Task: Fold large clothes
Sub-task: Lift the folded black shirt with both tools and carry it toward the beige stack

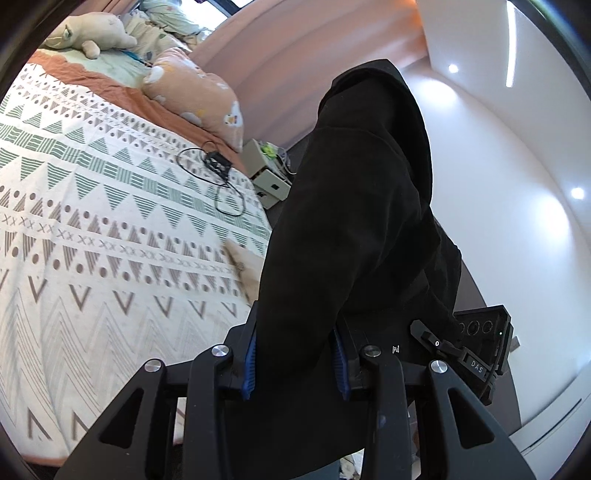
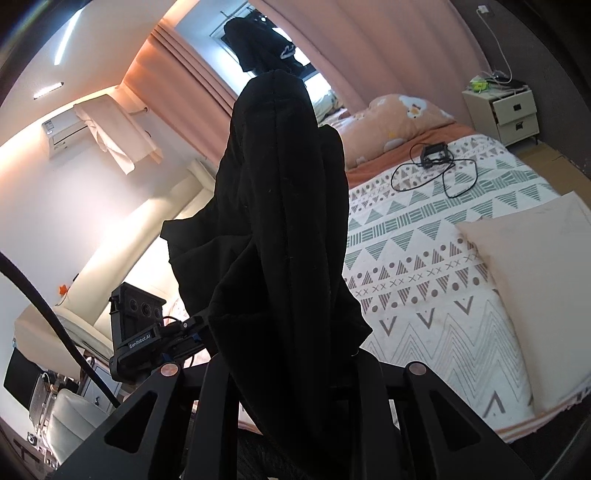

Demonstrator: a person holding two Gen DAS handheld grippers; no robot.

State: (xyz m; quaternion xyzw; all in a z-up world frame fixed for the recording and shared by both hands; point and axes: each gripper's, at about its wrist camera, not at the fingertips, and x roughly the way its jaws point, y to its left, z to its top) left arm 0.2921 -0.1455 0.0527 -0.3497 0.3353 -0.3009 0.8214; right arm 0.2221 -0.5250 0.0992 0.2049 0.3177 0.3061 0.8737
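Note:
A large black garment is held up in the air beside the bed, bunched and draped over both grippers. My left gripper is shut on a thick fold of it; blue pads show on either side of the cloth. My right gripper is shut on the same black garment, and the cloth hides its fingertips. The right gripper body also shows in the left wrist view, close by on the right. The left gripper body shows in the right wrist view, close on the left.
The bed has a patterned white, green and brown cover. On it lie a black cable with a small device, a peach pillow, a beige cushion and a plush toy. A bedside cabinet stands beyond.

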